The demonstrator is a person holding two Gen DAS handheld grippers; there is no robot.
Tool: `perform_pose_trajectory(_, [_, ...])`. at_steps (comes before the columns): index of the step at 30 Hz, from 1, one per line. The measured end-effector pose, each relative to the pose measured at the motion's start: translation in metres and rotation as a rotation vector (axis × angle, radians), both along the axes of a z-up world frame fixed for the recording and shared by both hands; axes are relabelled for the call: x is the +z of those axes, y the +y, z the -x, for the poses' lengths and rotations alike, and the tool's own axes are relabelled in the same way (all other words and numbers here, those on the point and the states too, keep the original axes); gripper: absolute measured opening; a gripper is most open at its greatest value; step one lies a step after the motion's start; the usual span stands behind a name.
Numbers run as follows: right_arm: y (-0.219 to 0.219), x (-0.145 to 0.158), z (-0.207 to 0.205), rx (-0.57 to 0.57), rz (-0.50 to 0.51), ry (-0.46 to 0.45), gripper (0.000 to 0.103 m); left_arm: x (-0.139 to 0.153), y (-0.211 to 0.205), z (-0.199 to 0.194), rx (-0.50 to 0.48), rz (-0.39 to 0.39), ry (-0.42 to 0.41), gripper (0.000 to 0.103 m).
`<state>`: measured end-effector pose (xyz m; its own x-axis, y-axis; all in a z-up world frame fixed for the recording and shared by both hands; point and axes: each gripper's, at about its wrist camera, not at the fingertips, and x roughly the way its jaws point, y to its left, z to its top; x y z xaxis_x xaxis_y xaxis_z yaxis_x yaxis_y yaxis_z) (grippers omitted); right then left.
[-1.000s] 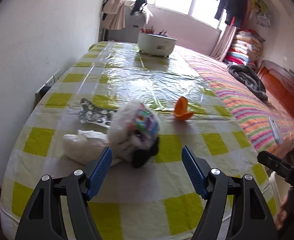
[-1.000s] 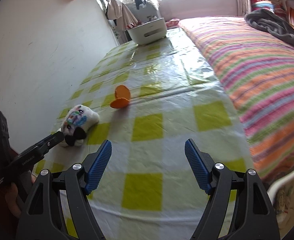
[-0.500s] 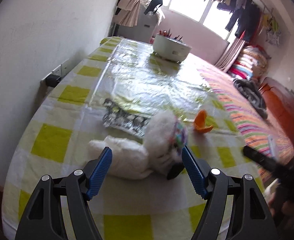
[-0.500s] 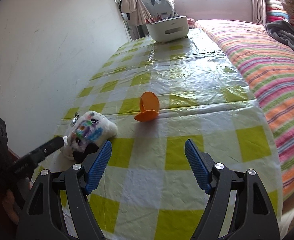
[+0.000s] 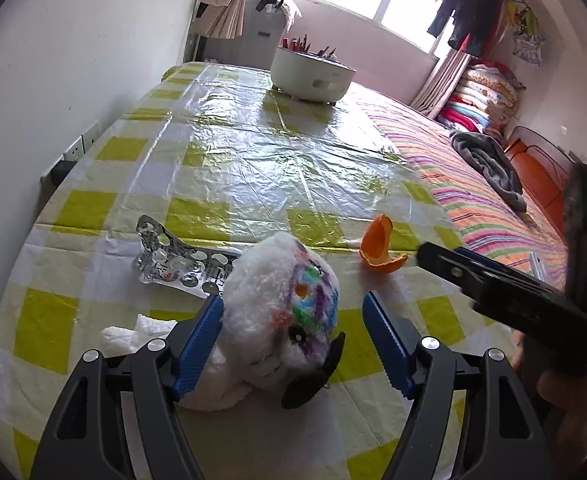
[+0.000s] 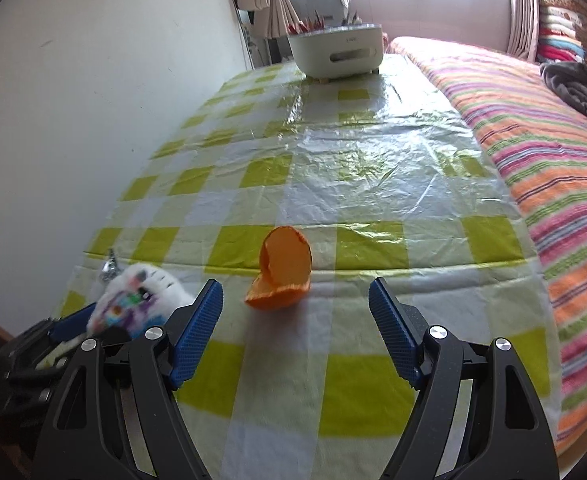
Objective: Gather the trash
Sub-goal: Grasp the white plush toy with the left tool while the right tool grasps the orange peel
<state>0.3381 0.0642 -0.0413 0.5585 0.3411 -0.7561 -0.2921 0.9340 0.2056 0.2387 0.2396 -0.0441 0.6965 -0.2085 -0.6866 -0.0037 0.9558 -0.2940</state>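
My left gripper [image 5: 293, 340] is open, its blue pads on either side of a white plush toy [image 5: 281, 316] with coloured marks; the left pad is next to it. A crumpled white tissue [image 5: 133, 334] lies left of the toy and a silver blister pack [image 5: 177, 264] behind it. An orange peel [image 5: 379, 246] lies to the right. My right gripper [image 6: 295, 332] is open, just short of the orange peel [image 6: 283, 276]. The toy [image 6: 141, 296] shows at its left.
The table has a yellow-checked plastic cover [image 6: 333, 168] along a white wall. A white container [image 6: 337, 50] with pencils stands at the far end. A striped bed [image 6: 553, 152] runs along the right. The right gripper body [image 5: 513, 292] shows in the left view.
Both grippers have moved forward. The left one now has the plush toy between its pads. The right one has come up to the orange peel.
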Motion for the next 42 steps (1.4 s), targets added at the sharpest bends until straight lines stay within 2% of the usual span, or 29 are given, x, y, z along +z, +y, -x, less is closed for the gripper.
perform_pose_trajectory(5, [0.009, -0.012, -0.026, -0.01, 0.007, 0.041, 0.074, -0.001, -0.002, 0.0, 0.006, -0.011, -0.013, 0.069])
perform_pose_trajectory(7, [0.011, -0.018, -0.036, -0.015, 0.02, 0.068, 0.072, -0.001, -0.003, 0.0, 0.0, -0.021, -0.014, 0.063])
perform_pose_trajectory(8, [0.013, -0.022, -0.04, -0.014, 0.028, 0.081, 0.069, -0.002, -0.005, 0.0, -0.004, -0.029, -0.012, 0.054])
perform_pose_trajectory(9, [0.015, -0.026, -0.042, -0.009, 0.039, 0.091, 0.066, -0.003, -0.004, -0.001, -0.008, -0.032, -0.007, 0.043])
perform_pose_trajectory(10, [0.017, -0.03, -0.043, 0.0, 0.05, 0.1, 0.058, -0.005, -0.004, -0.002, -0.016, -0.03, -0.002, 0.041])
perform_pose_trajectory(12, [0.023, -0.032, -0.041, 0.026, 0.067, 0.091, 0.054, -0.006, -0.003, -0.002, -0.016, -0.028, -0.001, 0.04])
perform_pose_trajectory(14, [0.032, -0.032, -0.036, 0.065, 0.083, 0.079, 0.032, -0.005, -0.002, -0.002, -0.015, -0.019, 0.0, 0.038])
perform_pose_trajectory(15, [0.035, -0.031, -0.034, 0.079, 0.078, 0.075, 0.03, -0.005, -0.001, -0.002, -0.016, -0.013, -0.003, 0.036])
perform_pose_trajectory(17, [0.042, -0.025, -0.024, 0.083, 0.135, 0.035, 0.023, -0.006, -0.001, -0.002, -0.017, -0.005, -0.005, 0.032])
perform_pose_trajectory(21, [0.035, -0.018, -0.006, 0.095, 0.107, 0.002, 0.022, -0.006, -0.001, 0.001, -0.035, 0.025, -0.007, 0.029])
perform_pose_trajectory(29, [-0.008, 0.008, 0.027, 0.078, 0.034, -0.035, 0.022, 0.0, -0.014, 0.01, -0.06, 0.02, -0.036, 0.029])
perform_pose_trajectory(34, [-0.037, 0.001, 0.054, 0.055, -0.001, -0.013, 0.022, 0.005, -0.027, 0.018, -0.076, 0.016, -0.044, 0.029])
perform_pose_trajectory(42, [-0.075, 0.0, 0.074, 0.013, -0.026, 0.005, 0.022, 0.014, -0.051, 0.038, -0.11, -0.008, -0.07, 0.029])
